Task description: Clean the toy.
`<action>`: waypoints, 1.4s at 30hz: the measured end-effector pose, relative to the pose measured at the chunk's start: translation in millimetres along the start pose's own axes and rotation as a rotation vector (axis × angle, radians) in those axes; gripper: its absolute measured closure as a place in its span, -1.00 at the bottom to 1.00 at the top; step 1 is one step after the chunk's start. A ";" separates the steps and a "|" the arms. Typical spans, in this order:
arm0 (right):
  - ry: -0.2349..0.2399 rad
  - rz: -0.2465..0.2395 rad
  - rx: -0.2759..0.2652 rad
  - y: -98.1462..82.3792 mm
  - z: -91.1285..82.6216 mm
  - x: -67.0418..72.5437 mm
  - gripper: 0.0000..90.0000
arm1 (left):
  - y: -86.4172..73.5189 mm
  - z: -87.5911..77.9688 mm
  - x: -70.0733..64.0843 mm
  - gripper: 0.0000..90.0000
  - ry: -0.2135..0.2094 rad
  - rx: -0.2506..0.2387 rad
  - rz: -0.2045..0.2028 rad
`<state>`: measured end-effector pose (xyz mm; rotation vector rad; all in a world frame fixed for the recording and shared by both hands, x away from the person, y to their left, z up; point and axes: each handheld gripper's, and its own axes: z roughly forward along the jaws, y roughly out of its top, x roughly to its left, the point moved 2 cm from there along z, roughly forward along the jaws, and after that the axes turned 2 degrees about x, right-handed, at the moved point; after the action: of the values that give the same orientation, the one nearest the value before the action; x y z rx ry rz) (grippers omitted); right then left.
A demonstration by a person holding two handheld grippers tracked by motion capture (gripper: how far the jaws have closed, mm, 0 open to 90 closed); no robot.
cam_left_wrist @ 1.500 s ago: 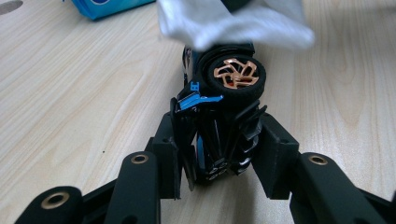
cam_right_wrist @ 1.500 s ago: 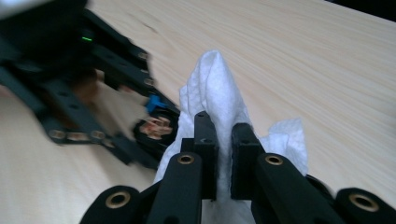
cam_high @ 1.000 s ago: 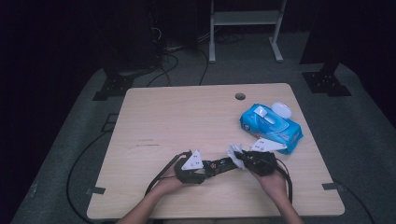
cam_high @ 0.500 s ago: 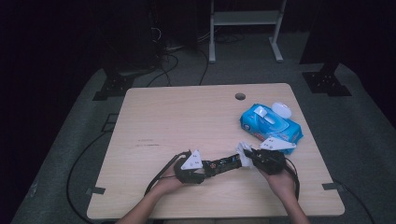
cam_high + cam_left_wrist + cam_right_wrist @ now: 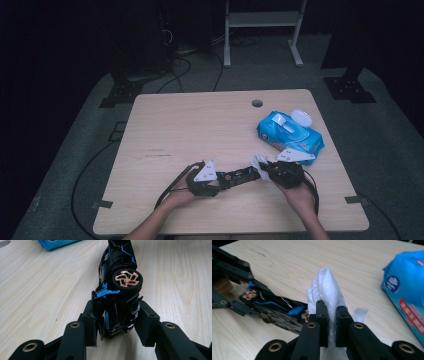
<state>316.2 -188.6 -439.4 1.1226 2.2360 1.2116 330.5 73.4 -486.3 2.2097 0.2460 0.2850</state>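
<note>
Wooden table [image 5: 200, 125]: left gripper [image 5: 116, 322] clamps toy car [image 5: 117, 277], right gripper [image 5: 331, 320] pinches wipe [image 5: 325, 287].

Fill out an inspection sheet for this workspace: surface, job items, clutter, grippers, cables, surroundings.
Surface: light wooden table, round hole near the far edge.
Job's things: black and blue toy car lying on its side; white wipe beside the car's end.
Clutter: blue wipes pack, lid flipped open.
Grippers: left gripper shut on the toy car; right gripper shut on the white wipe.
Cables: black cable trailing from the left gripper.
Surroundings: dark room, grey floor, white stand behind the table.
</note>
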 end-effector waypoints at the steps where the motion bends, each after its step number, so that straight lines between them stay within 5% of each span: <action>1: 0.020 -0.002 -0.009 2.0 -0.1 2.8 0.86 | 0.1 -0.3 -0.2 0.28 0.002 0.004 0.003; 3: 0.079 -0.005 -0.022 6.4 -1.0 10.5 0.86 | 0.3 -0.1 -0.6 0.28 0.004 0.003 0.003; 8: 0.052 -0.064 0.003 7.7 1.3 18.1 0.86 | 0.4 -0.2 -1.2 0.28 0.009 0.003 0.007; 10: 0.015 -0.043 0.016 2.3 2.9 7.7 0.86 | 0.6 0.4 -2.0 0.28 0.006 -0.001 0.004; 12: 0.047 0.032 0.003 0.5 1.1 0.4 0.86 | 1.2 1.0 -2.2 0.28 0.004 0.001 0.008; 14: 0.012 -0.019 0.025 3.7 -0.2 7.2 0.86 | 1.2 1.2 -1.5 0.28 0.000 0.000 0.007; 21: 0.050 -0.087 0.013 7.5 12.2 30.3 0.86 | -1.3 -0.3 0.5 0.28 0.001 -0.004 -0.011; 29: 0.007 -0.021 0.010 5.2 7.7 11.9 0.86 | -0.1 1.8 0.4 0.28 -0.004 -0.006 -0.016; 36: 0.126 -0.107 -0.001 12.5 22.7 42.2 0.86 | 0.0 1.8 0.1 0.28 -0.001 -0.004 -0.014; 40: 0.046 -0.140 0.019 12.7 20.9 36.2 0.86 | -0.1 2.1 0.3 0.28 -0.004 -0.006 -0.014; 42: 0.035 -0.116 0.016 11.7 17.7 30.4 0.86 | 0.6 3.6 -0.5 0.28 -0.007 -0.010 -0.015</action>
<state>314.0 -151.6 -438.2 0.9703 2.3059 1.1770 331.1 70.3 -488.0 2.1973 0.2563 0.2703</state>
